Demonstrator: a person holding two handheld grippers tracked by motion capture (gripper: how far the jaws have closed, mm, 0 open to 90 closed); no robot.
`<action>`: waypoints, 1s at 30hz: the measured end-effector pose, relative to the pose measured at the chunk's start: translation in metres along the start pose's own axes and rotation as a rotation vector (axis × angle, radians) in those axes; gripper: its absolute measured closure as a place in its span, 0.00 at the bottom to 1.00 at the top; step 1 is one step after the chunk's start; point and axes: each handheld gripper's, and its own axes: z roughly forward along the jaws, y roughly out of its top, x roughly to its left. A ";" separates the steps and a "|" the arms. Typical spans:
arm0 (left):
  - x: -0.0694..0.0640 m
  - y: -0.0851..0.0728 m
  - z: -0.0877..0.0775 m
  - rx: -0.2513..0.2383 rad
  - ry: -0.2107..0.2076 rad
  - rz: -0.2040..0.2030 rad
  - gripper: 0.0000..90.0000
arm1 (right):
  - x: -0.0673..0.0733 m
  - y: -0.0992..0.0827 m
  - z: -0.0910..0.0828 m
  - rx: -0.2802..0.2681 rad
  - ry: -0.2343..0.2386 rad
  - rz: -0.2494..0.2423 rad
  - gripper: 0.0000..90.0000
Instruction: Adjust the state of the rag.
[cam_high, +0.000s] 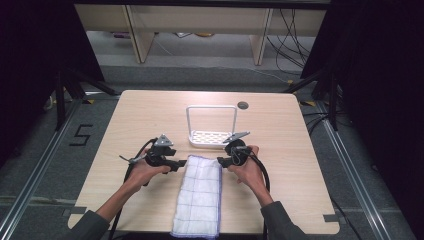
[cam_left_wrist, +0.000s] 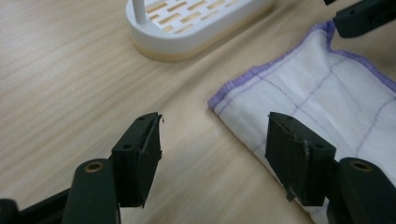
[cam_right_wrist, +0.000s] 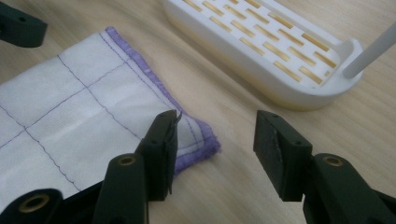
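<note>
Here, nearest the person's edge of the table (cam_high: 140, 107), a folded white cloth (cam_high: 199, 195) with thin purple grid lines and purple hemming lies lengthwise, its near end hanging just over the edge. At its far end the two hands flank it. The left gripper (cam_high: 181, 164) sits just beside the cloth's far left corner, jaws spread with nothing between them but bare wood; in the left gripper view one jaw hovers over the cloth's edge (cam_left_wrist: 322, 107). The right gripper (cam_high: 220, 161) stands at the far right corner, jaws parted and empty, one jaw over the purple hem (cam_right_wrist: 196, 135). Just beyond both sits a white slotted rack (cam_high: 212, 137) with an upright wire handle.
</note>
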 end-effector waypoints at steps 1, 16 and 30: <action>0.001 0.002 0.002 -0.002 -0.005 -0.002 0.38 | 0.001 0.000 -0.001 0.005 -0.004 0.009 0.56; -0.004 0.011 0.033 0.046 -0.037 0.019 0.45 | 0.001 0.001 0.007 0.020 -0.022 -0.021 0.57; -0.016 0.008 0.033 0.048 -0.043 0.102 0.73 | -0.001 -0.001 0.013 0.043 -0.048 -0.060 0.57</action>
